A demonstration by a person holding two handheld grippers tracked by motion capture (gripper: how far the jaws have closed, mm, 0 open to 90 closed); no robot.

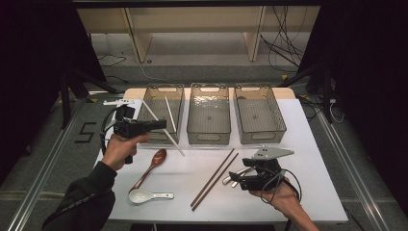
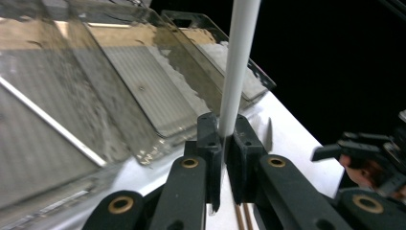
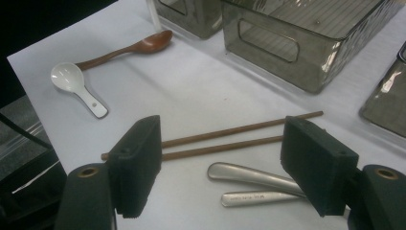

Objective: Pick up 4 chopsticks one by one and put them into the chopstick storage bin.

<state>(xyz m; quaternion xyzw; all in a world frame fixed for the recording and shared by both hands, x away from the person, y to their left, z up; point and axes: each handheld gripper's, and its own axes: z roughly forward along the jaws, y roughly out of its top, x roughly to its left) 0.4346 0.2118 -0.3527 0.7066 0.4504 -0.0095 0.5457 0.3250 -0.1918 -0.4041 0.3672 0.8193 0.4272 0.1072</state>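
Note:
My left gripper (image 1: pixel 162 125) is shut on a white chopstick (image 1: pixel 176 145), held slanting over the front edge of the left bin (image 1: pixel 160 110). In the left gripper view the white chopstick (image 2: pixel 237 72) rises from between the closed jaws of the left gripper (image 2: pixel 224 143). A second white chopstick (image 1: pixel 170 113) lies inside that bin. My right gripper (image 1: pixel 236 180) stands open low over the table. In the right gripper view, two metal utensil handles (image 3: pixel 253 178) lie between the spread jaws of the right gripper (image 3: pixel 220 158), and two brown chopsticks (image 3: pixel 230 139) lie just beyond them.
Three clear grey bins stand in a row at the back: the left one, the middle bin (image 1: pixel 208 113) and the right bin (image 1: pixel 259 113). A wooden spoon (image 1: pixel 154 163) and a white ceramic spoon (image 1: pixel 143 196) lie at front left on the white table (image 1: pixel 308 159).

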